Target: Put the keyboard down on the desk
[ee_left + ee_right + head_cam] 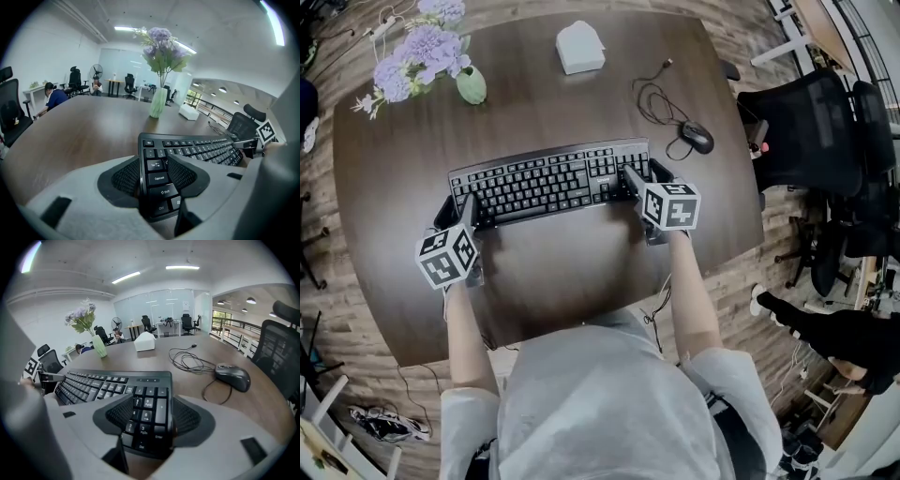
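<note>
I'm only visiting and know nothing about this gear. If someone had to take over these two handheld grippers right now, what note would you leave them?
Left gripper: shut on the keyboard, at its left end by the Caps Lock and Shift keys.
Right gripper: shut on the keyboard's right end, over the number pad.
Keyboard: over the middle of the desk. I cannot tell whether it already touches the wood. The mouse and vase are farther back, apart from it.
Done: it is gripped at both ends, above the desk.
Left: make sure it rests flat, then open both grippers and draw back.

An office — mesh swivel chairs (811, 127), ceiling strip lights (125, 277).
</note>
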A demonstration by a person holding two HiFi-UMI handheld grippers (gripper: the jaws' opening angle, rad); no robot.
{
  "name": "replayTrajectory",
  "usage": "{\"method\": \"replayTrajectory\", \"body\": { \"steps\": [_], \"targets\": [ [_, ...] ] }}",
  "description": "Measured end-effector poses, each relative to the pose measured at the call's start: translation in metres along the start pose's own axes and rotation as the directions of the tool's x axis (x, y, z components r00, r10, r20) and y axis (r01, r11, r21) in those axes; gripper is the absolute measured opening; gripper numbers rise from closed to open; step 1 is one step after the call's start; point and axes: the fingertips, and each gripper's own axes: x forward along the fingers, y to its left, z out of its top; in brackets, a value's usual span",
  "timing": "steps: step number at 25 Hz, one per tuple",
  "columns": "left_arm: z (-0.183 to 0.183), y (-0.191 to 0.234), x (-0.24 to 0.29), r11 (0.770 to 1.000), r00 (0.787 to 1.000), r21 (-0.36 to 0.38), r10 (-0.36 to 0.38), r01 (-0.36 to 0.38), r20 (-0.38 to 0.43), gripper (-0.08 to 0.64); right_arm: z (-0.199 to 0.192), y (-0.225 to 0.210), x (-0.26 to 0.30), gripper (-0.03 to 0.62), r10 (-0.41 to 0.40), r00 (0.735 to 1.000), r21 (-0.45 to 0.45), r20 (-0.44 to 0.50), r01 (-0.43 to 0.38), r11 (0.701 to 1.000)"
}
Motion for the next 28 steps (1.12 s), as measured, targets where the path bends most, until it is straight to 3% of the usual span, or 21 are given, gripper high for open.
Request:
{"method": "replayTrajectory", "body": {
  "steps": [9, 16, 20, 23, 24, 27, 28],
  "targets": [
    [-0.004, 0.002, 0.006, 1.0, 1.0, -0.014, 0.007, -0.007, -0.011, 0.176, -0.003, -0.001, 0.007, 0.241, -0.007, 1.0, 0.007, -0.019, 0.007, 1.0],
    [-0.004, 0.003, 0.005, 0.999, 1.0, -0.034, 0.007, -0.006, 0.026, 0.176, -0.003, -0.001, 0.005, 0.242, -0.013, 1.0, 0.022, -0.005, 0.013, 1.0],
    [0.001, 0.003, 0.001, 1.0, 0.999, -0.003, 0.014, -0.014, 0.052, 0.176, 0.0, -0.001, -0.001, 0.241, -0.03, 0.999, -0.008, 0.03, 0.03, 1.0],
    [0.013, 0.008, -0.01, 0.997, 0.993, 0.026, 0.063, -0.066, 0.104, 0.153, 0.006, 0.001, -0.009, 0.238, -0.046, 0.997, -0.049, 0.063, 0.049, 0.998],
    [0.017, 0.01, -0.015, 0.996, 0.989, 0.026, 0.08, -0.084, 0.124, 0.133, 0.008, 0.002, -0.013, 0.225, -0.047, 0.996, -0.051, 0.078, 0.051, 0.997],
    [0.028, 0.011, -0.031, 0.993, 0.976, 0.013, 0.115, -0.119, 0.185, 0.04, 0.019, 0.004, -0.029, 0.042, -0.064, 0.987, -0.039, 0.148, 0.071, 0.997],
    [0.031, 0.009, -0.036, 0.992, 0.972, 0.014, 0.12, -0.125, 0.202, 0.03, 0.023, 0.005, -0.035, 0.026, -0.059, 0.984, -0.037, 0.17, 0.066, 0.997]
  ]
}}
